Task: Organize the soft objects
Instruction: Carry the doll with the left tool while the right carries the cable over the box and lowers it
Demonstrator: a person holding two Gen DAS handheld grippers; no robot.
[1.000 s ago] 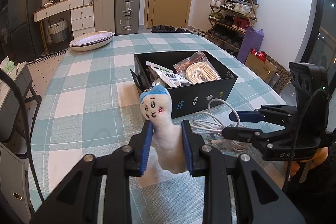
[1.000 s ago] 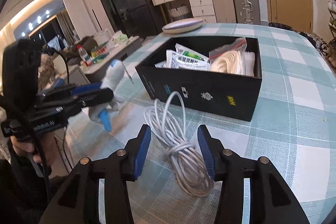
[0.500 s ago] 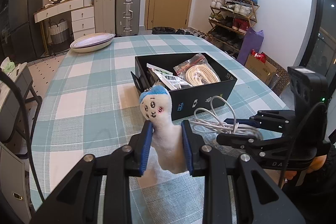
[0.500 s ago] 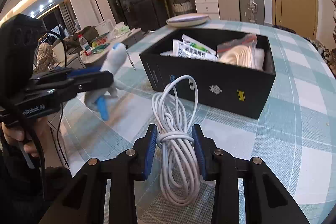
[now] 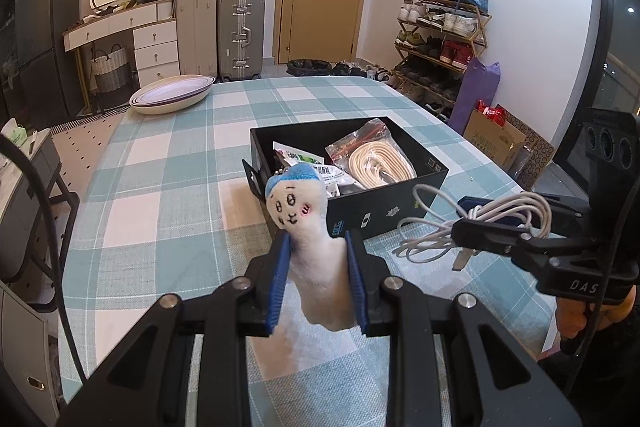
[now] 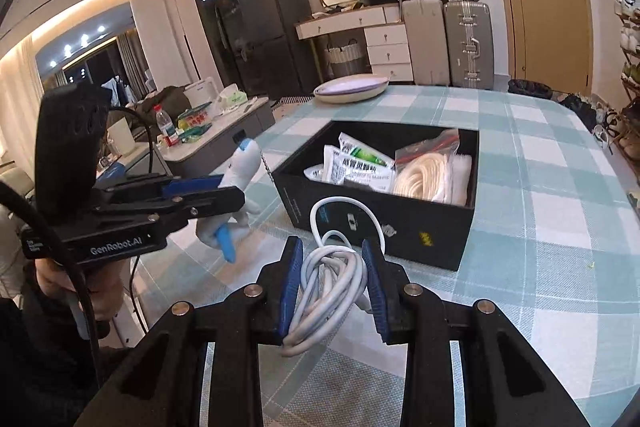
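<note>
the black box [image 6: 384, 227] on the checked table [image 6: 540, 211] holds sealed packets [image 6: 356, 167] and a bagged cream cord [image 6: 424, 179]. just before it, the right gripper [image 6: 332, 283], newly clamped, grips a coiled white cable [image 6: 332, 279] lifted off the cloth; the left gripper [image 5: 316, 271] pinches a plush doll [image 5: 308, 227] upright.

Print on the sachets [image 6: 352, 167] in the black box [image 6: 400, 227] is too small to read; the box's front wall hides their lower parts.

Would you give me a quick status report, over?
Left gripper shut on plush doll. Right gripper shut on white cable, lifted. Black box ahead, open, partly filled; path clear.
</note>
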